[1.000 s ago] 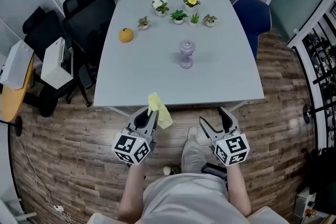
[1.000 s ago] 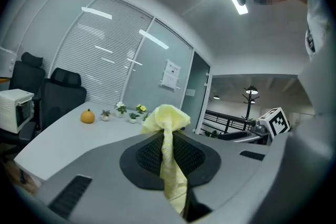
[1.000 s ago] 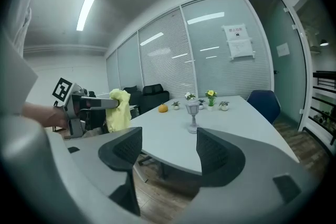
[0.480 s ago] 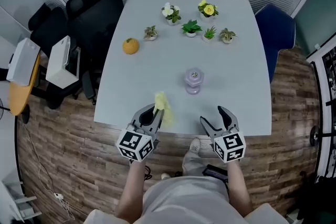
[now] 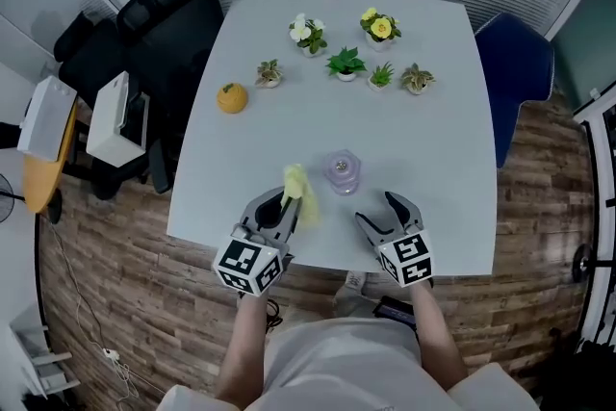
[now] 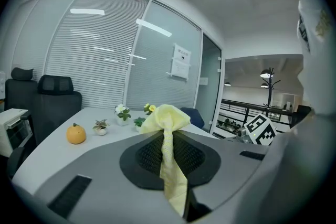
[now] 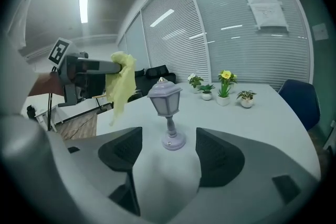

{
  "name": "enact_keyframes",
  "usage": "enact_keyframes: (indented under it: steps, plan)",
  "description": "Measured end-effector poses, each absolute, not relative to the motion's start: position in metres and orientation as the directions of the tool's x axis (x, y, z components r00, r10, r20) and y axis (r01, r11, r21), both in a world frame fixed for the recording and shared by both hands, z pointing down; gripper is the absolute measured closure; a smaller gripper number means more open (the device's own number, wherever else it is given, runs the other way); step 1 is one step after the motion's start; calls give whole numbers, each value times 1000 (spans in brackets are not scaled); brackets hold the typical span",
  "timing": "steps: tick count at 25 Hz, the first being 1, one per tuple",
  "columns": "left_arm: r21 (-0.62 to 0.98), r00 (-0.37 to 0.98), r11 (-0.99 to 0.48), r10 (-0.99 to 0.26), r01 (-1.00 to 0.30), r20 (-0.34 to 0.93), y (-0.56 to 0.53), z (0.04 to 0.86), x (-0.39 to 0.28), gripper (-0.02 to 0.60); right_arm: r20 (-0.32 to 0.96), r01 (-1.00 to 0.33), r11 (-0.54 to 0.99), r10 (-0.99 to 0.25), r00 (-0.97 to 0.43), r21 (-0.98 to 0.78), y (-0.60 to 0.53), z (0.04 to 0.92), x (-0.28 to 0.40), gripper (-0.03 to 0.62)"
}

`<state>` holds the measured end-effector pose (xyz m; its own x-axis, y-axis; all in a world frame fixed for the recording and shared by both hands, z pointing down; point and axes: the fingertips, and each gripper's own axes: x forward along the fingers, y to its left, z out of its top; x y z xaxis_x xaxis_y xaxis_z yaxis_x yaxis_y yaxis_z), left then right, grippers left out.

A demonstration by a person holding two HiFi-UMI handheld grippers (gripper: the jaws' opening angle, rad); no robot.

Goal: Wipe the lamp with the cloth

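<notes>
A small lilac lantern-shaped lamp [image 5: 342, 171] [image 7: 167, 113] stands upright on the pale grey table [image 5: 423, 140], near its front edge. My left gripper [image 5: 282, 204] is shut on a yellow cloth [image 5: 298, 192] [image 6: 169, 152], which bunches above the jaws just left of the lamp. The cloth [image 7: 121, 84] also hangs at the left of the right gripper view. My right gripper [image 5: 379, 212] is open and empty, its jaws spread just short of the lamp base, on the lamp's near right.
An orange [image 5: 231, 98] lies at the table's left. Several small potted plants [image 5: 345, 64] line the far side. Black office chairs [image 5: 159, 24] and a white box [image 5: 114, 116] stand left of the table, a blue chair [image 5: 520, 72] to the right.
Both grippers have advanced over the table's front edge toward the lamp. The cloth stays clamped in the left gripper, and the right gripper has closed in on the lamp.
</notes>
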<state>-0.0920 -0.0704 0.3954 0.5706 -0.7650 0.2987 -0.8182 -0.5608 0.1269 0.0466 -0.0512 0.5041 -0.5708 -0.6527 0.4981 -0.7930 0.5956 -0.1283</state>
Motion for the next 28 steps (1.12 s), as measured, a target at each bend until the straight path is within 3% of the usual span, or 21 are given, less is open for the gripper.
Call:
enact_keyframes:
  steps: [28]
  plan:
    - [81,633,-657,-674,-749,382,-117,419,-63,554,675,-639,767,-443,-589,-55,-107,594,-4,270]
